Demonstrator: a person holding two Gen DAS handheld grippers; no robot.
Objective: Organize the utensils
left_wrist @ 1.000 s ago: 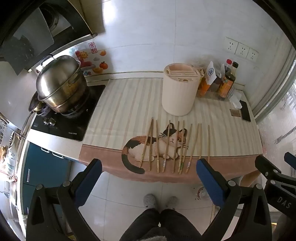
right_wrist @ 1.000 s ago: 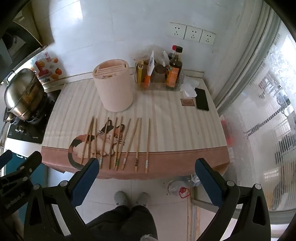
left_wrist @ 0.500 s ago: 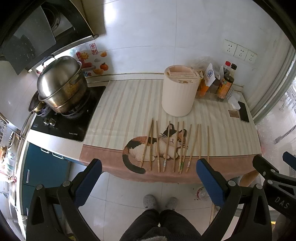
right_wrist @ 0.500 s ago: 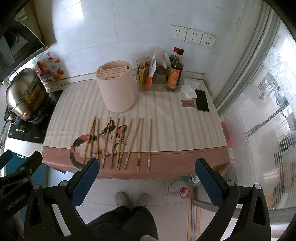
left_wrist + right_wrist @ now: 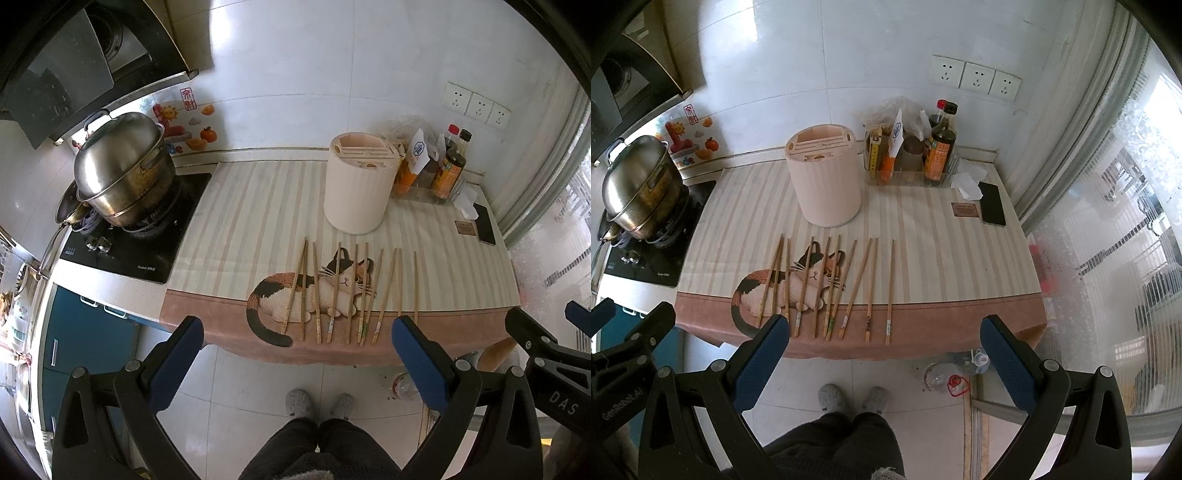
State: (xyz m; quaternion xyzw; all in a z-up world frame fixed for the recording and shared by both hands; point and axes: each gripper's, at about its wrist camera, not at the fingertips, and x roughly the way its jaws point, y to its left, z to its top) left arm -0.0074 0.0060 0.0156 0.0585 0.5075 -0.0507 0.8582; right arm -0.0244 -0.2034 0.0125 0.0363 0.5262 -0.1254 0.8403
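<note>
- The chopsticks lie side by side in a loose row at the middle of both frames, on the cat-print cloth near its front brown edge; the leftmost two cross each other.
- Just above the row stands the cream utensil holder, upright, slotted on top, apart from the chopstick tips.
- To its right, at the wall, are sauce bottles, then a dark phone flat on the cloth.
- The left claw hangs wide and empty at the bottom of its frame, over the counter's front edge and the floor.
- The right claw is likewise spread wide, holding nothing.
- A steel pot sits on the stove at the left.
- The person's slippered feet show at bottom centre.
</note>
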